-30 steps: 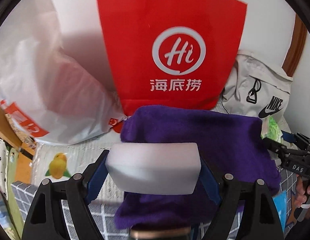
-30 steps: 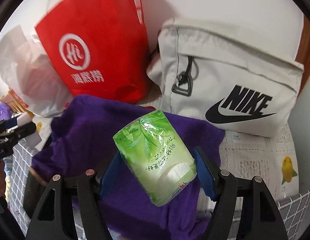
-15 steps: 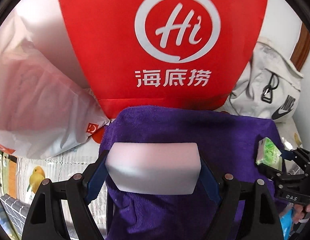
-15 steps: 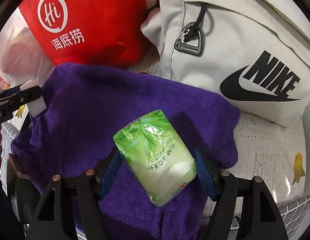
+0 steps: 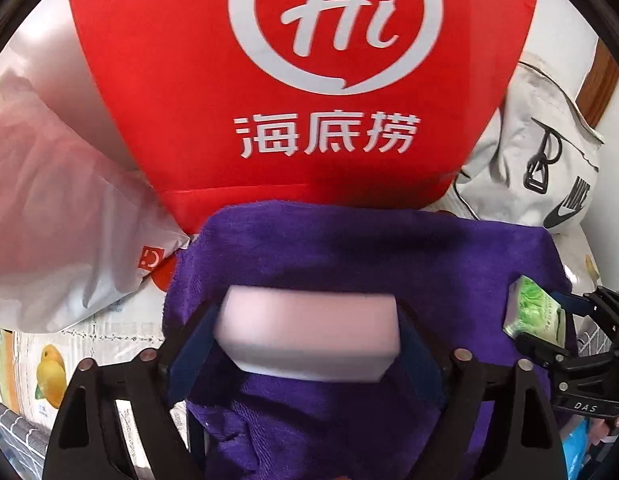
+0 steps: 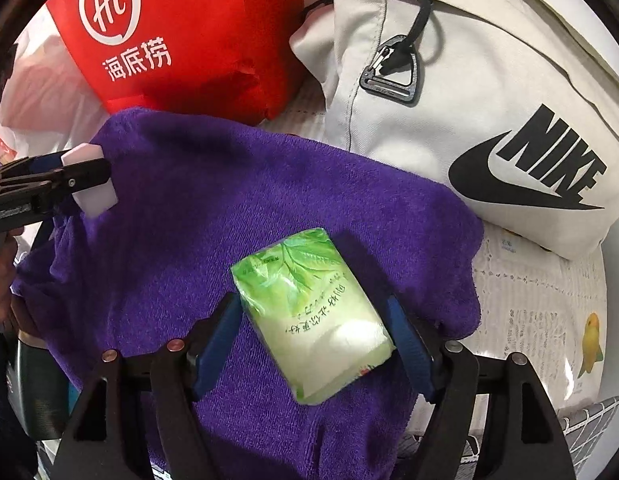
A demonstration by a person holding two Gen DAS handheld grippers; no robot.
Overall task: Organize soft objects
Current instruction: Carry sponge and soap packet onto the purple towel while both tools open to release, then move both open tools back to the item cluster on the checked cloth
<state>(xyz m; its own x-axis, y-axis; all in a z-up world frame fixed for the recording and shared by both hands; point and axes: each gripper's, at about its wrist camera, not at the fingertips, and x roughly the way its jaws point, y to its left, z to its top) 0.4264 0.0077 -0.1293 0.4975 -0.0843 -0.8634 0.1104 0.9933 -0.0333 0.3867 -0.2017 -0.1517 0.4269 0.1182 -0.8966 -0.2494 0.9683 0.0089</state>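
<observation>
Left gripper (image 5: 309,338) clamping white sponge (image 5: 307,338), right gripper (image 6: 313,320) clamping green tissue pack (image 6: 313,316), both over purple towel (image 6: 249,200)

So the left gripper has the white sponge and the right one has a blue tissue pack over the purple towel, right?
Not quite: the tissue pack in the right gripper is green, as the right wrist view shows. The left gripper does hold the white sponge over the purple towel.
</observation>
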